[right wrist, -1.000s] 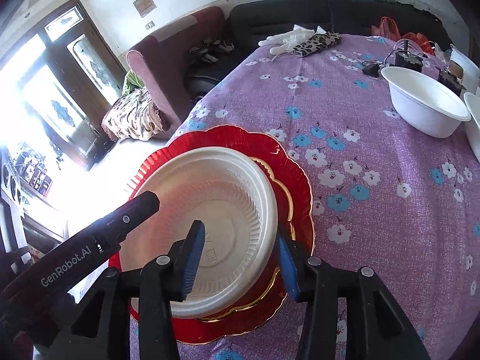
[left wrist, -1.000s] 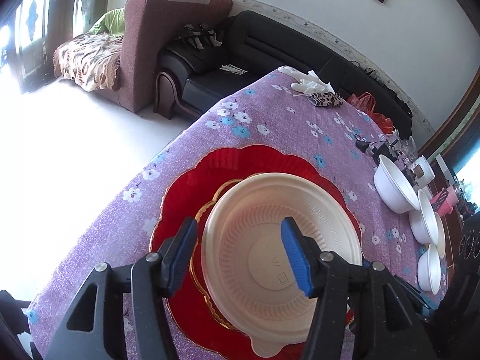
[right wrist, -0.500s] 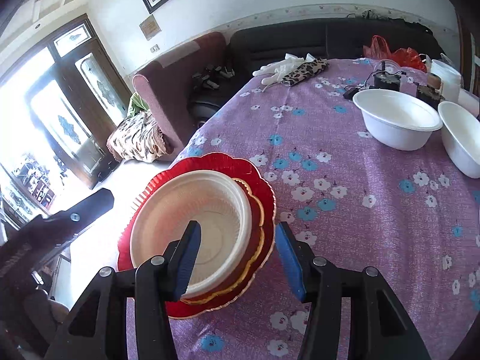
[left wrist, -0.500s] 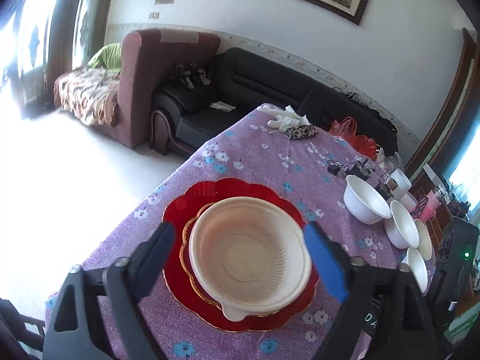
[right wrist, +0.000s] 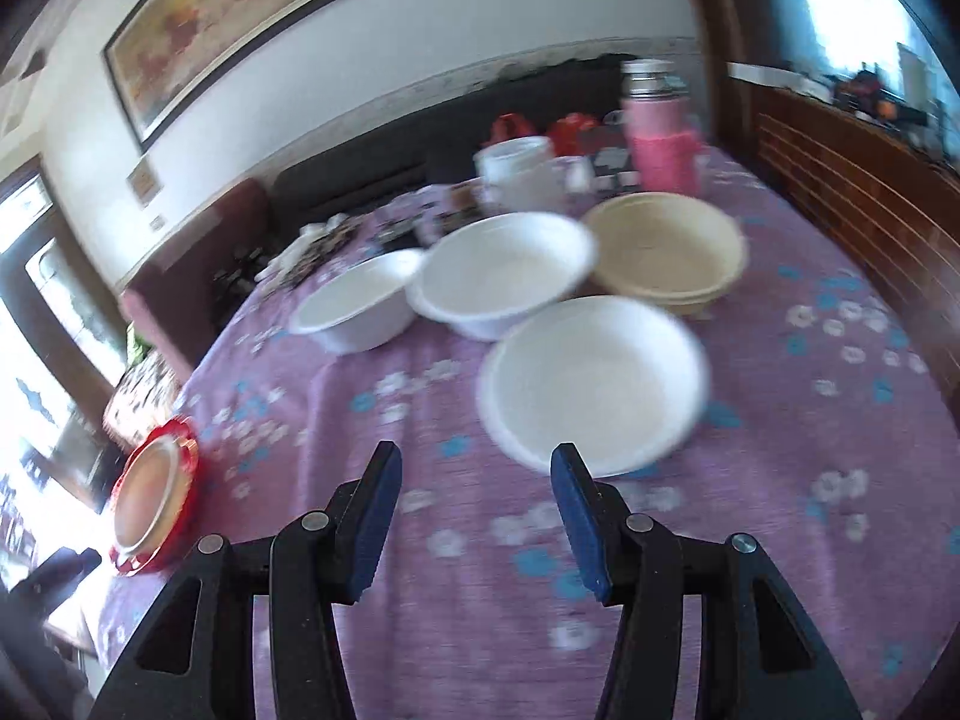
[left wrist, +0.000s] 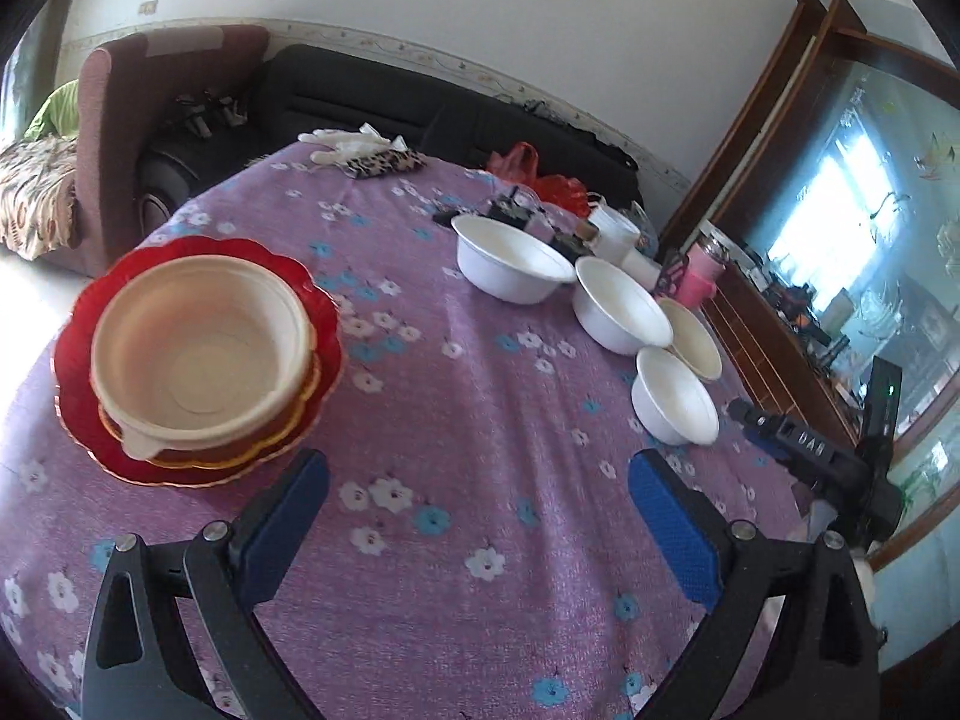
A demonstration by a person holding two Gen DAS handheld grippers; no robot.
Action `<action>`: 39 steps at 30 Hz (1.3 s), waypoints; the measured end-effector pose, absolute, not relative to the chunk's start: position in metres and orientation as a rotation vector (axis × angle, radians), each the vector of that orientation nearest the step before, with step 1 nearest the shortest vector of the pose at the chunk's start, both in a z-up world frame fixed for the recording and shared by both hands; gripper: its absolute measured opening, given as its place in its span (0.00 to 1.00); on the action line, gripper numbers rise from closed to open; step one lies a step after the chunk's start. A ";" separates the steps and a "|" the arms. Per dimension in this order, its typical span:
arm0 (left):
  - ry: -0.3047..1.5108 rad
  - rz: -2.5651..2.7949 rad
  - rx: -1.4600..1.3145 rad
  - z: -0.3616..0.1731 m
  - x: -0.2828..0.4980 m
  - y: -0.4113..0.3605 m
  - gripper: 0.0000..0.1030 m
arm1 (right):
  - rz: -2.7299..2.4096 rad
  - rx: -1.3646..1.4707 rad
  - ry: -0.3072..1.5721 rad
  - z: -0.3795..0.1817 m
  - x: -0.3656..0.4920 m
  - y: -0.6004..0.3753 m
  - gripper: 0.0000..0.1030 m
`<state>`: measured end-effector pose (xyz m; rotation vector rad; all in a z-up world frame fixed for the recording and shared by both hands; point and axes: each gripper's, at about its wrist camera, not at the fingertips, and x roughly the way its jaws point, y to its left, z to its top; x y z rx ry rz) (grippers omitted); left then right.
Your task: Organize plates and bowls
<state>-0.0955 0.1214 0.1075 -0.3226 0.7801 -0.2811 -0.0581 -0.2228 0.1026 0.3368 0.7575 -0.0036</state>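
**Bowls waiting on the flowered cloth**

The cream bowl (left wrist: 198, 354) sat nested on a small gold-rimmed dish (left wrist: 240, 450), and both rested on the big red scalloped plate (left wrist: 318, 312) near the table's edge by the armchair. The bowl held nothing that I could see.

Across the purple flowered tablecloth (left wrist: 468, 420), four more bowls stood close together: a large white bowl (left wrist: 510, 264), a second white bowl (left wrist: 621, 306) just beside it, a cream-coloured bowl (left wrist: 696, 339) behind, and a small white bowl (left wrist: 675, 402) nearest the front. All looked empty. A pink bottle (left wrist: 699, 276) and a white tub (left wrist: 612, 231) stood past them, towards the wooden cabinet.

The left gripper (left wrist: 477, 522) hung over bare cloth with its blue pads spread wide, gripping nothing, well apart from the red plate stack. The right gripper (right wrist: 477, 510) was parted too, narrower, and also carried nothing; its right finger (right wrist: 573, 504) lay just at the near rim of the small white bowl (right wrist: 594, 384), though the blur there kept me from telling whether they touched. From that side the red plate (right wrist: 186, 462) showed far off to the left.
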 end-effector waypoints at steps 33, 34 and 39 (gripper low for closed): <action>0.912 -0.231 -0.173 0.069 -0.045 0.056 0.96 | 0.379 0.403 0.980 0.021 0.018 -0.209 0.11; 0.917 -0.240 -0.169 0.068 -0.040 0.051 0.89 | 0.375 0.386 0.975 0.022 0.017 -0.207 0.11; 1.019 -0.290 -0.173 0.050 -0.009 0.027 0.53 | 0.372 0.393 0.960 0.025 0.010 -0.210 0.11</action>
